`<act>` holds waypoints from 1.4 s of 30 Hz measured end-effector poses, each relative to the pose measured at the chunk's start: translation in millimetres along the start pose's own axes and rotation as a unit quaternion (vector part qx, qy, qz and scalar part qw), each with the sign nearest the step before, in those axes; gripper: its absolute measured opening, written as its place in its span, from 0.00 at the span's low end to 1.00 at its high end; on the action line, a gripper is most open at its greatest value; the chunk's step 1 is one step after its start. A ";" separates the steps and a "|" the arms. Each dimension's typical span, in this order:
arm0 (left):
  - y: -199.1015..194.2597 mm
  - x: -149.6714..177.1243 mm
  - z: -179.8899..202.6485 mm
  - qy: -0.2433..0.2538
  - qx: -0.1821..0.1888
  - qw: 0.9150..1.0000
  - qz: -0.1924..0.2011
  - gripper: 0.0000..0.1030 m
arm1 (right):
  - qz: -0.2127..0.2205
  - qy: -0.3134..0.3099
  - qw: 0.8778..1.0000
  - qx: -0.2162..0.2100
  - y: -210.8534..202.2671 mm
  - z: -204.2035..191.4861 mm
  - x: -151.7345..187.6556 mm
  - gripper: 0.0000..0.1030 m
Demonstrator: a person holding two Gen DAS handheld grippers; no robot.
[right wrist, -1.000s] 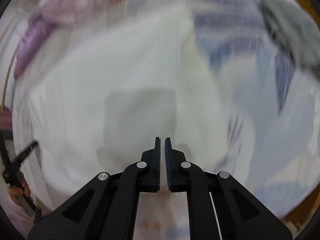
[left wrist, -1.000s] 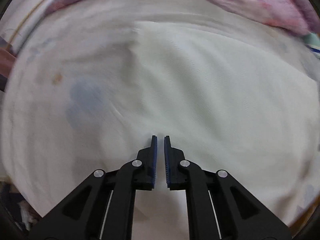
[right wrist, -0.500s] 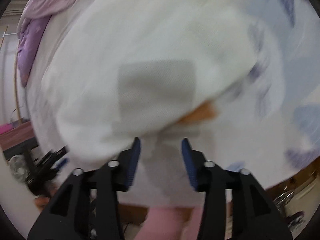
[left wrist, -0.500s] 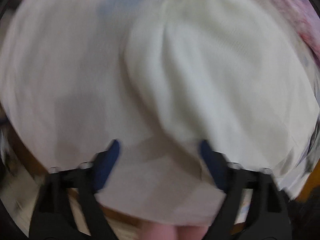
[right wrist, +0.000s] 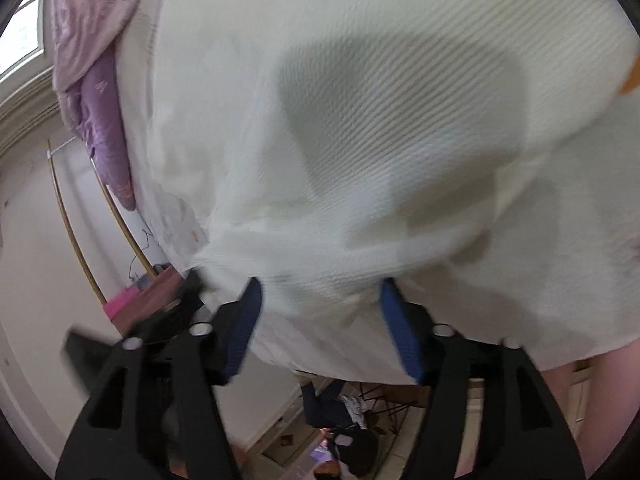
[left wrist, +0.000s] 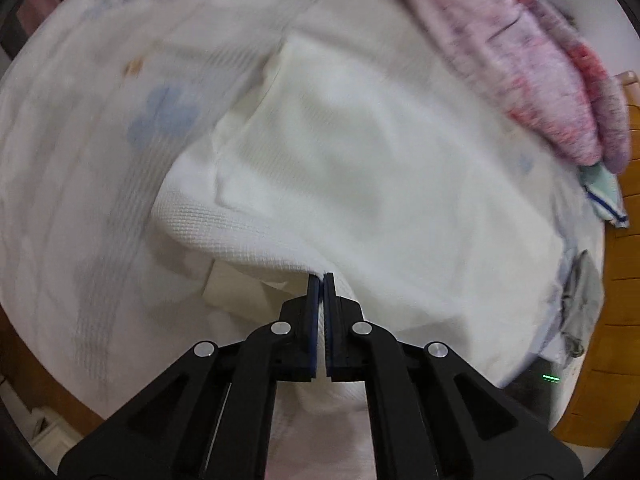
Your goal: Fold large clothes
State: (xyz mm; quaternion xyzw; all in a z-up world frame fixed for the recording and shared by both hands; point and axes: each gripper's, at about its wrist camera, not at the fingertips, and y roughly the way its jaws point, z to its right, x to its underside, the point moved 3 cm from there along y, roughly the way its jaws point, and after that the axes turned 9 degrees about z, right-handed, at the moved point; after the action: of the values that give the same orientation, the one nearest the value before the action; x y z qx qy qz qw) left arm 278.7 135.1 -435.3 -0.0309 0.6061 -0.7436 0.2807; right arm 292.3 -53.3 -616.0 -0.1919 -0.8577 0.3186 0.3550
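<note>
A large white waffle-knit garment (left wrist: pixel 360 152) lies spread on the bed. In the left wrist view my left gripper (left wrist: pixel 321 277) is shut, and a lifted fold of the garment's near edge runs right into its tips, so it pinches that edge. In the right wrist view the same garment (right wrist: pixel 380 120) fills the frame close up. The right gripper (right wrist: pixel 320 304) has its jaws wide apart and opening. The garment's near hem hangs between the blue pads (right wrist: pixel 400 332) without being pressed.
A white bed sheet (left wrist: pixel 120 128) with faint blue prints lies under the garment. A pink and purple quilt (left wrist: pixel 540 64) is bunched at the far side. Small green (left wrist: pixel 604 196) and grey (left wrist: pixel 580 304) cloths lie by the wooden bed frame (left wrist: pixel 624 300). The room's floor (right wrist: pixel 300 440) shows below the hem.
The left gripper opened wide, then shut on the garment's near edge and lifted it. The right gripper went from shut to wide open and swung to the garment's hem.
</note>
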 end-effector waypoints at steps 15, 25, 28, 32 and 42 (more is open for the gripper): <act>28.7 27.2 0.7 0.078 -0.036 0.995 0.043 0.02 | 0.159 -0.286 0.944 -0.050 -37.4 -47.0 -28.7 0.28; 35.2 57.6 -37.1 0.129 -0.160 0.978 -0.044 0.27 | 0.131 -0.280 0.944 0.118 -108.5 -4.6 -12.4 0.43; 25.4 42.7 0.9 0.141 -0.094 0.985 -0.013 0.16 | 0.187 -0.325 0.919 0.125 -118.7 -37.9 -26.3 0.22; 99.8 36.5 43.8 0.141 -0.052 0.988 -0.040 0.04 | 0.171 -0.350 0.894 0.222 -56.0 -5.5 -66.8 0.17; 90.8 21.2 49.8 0.185 -0.100 0.977 -0.039 0.24 | 0.154 -0.321 0.920 0.162 -117.3 -19.0 -34.6 0.34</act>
State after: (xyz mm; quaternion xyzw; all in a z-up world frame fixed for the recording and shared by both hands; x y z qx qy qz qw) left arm 314.6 71.7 -511.8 0.0557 0.7175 -0.6820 0.1301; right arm 317.5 -149.6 -542.4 -0.1488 -0.8224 0.5481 0.0329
